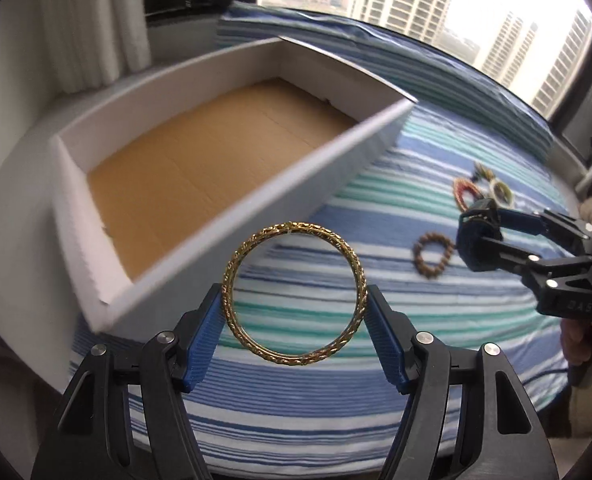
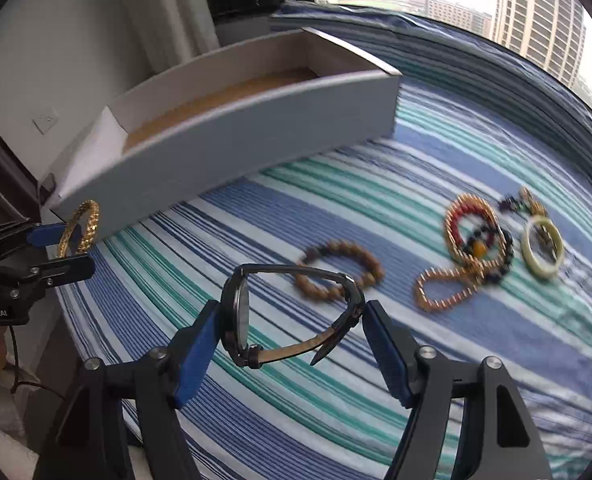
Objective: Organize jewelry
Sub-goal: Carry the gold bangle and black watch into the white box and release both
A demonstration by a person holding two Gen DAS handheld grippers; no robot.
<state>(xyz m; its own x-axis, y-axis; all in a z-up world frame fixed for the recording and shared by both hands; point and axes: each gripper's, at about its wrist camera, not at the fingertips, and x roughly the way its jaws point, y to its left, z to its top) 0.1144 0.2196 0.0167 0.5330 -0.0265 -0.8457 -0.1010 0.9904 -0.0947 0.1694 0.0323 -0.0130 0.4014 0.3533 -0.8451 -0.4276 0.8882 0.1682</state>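
The left gripper holds a gold bangle across its width, both blue pads pressed to the ring's outer sides, so the jaws stand fairly wide. The bangle hangs clear above the striped cloth, just in front of the near wall of the white box. The right gripper is closed on a dark watch: the case lies against the left pad and the buckled strap reaches the right pad, the loop lifted off the cloth. Beyond the watch a brown bead bracelet lies flat on the cloth. Farther right sits a tangle of gold chain and dark and red beads, with a pale green bangle just beside it and some small blurred pieces behind. The box, with its brown cardboard floor, stands at the far left of the cloth, well apart from that jewelry. Behind it are curtains and a window.
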